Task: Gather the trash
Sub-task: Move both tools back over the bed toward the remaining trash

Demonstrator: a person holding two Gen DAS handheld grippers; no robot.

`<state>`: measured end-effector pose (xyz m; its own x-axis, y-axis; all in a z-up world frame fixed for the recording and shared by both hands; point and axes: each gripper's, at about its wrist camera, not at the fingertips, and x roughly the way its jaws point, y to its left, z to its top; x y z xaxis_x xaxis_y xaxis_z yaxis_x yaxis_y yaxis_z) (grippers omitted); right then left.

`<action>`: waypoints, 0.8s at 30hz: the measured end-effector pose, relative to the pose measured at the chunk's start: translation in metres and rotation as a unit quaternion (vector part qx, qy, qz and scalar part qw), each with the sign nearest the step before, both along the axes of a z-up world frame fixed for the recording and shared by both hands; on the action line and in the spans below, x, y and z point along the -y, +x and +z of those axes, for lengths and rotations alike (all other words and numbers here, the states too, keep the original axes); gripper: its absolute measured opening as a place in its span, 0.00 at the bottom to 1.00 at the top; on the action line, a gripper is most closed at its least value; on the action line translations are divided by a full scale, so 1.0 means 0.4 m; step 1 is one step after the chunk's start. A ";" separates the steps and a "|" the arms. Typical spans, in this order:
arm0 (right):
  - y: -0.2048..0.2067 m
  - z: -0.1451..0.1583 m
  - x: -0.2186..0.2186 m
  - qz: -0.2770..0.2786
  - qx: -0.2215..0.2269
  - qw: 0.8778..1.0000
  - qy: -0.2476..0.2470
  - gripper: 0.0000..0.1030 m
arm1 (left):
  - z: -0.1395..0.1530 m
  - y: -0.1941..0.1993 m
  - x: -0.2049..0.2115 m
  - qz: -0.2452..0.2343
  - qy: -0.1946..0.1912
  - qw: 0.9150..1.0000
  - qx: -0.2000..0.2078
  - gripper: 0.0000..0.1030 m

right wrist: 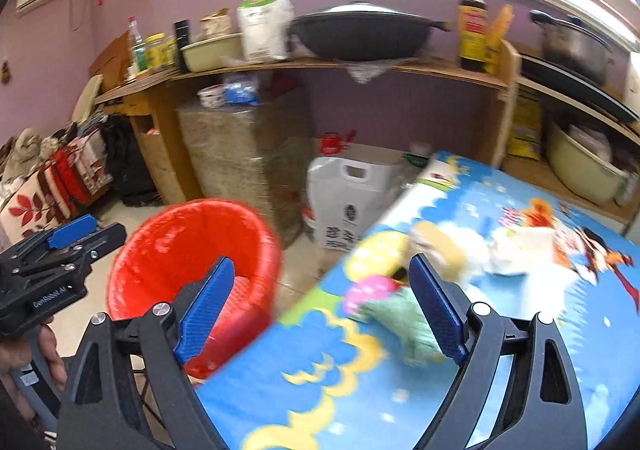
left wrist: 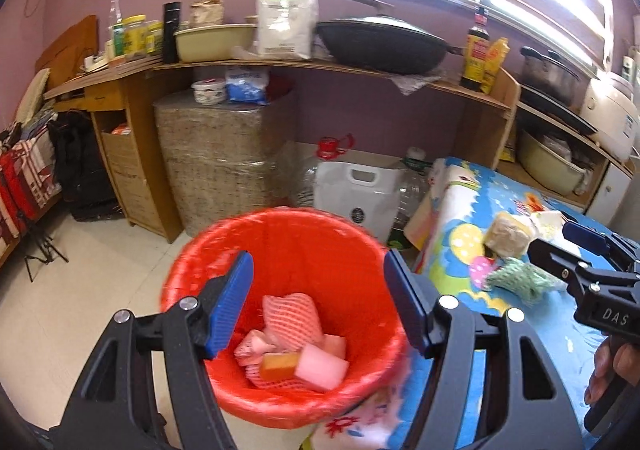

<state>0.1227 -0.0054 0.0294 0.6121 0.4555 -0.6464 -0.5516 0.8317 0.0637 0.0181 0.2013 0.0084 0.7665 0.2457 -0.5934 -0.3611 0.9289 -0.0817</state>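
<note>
Place: lived-in home kitchen corner
Evidence: wok [left wrist: 384, 43], sauce bottle [left wrist: 477, 49], rice cooker [left wrist: 610, 115] on wooden shelf [left wrist: 280, 65]

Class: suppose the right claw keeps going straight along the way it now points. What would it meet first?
Most likely the green crumpled scrap on the table's cartoon-print cover, which lies just ahead between the open right claw. Blur leaves depth uncertain.

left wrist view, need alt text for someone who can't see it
The open left gripper hovers over a red bin holding foam scraps and pink netting. To the right, the right gripper reaches toward a green net wad on a cartoon-print table.
</note>
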 end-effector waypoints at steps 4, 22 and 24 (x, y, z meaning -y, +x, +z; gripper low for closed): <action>0.011 -0.012 0.096 -0.032 0.000 0.999 -0.006 0.82 | 0.001 0.032 0.065 -0.024 -0.001 1.000 0.000 0.63; 0.046 -0.044 0.391 -0.120 -0.010 0.993 -0.004 0.82 | -0.026 0.159 0.307 -0.104 -0.012 0.994 -0.015 0.63; 0.051 -0.048 0.412 -0.126 -0.011 0.992 -0.002 0.82 | -0.032 0.174 0.328 -0.110 -0.013 0.994 -0.018 0.63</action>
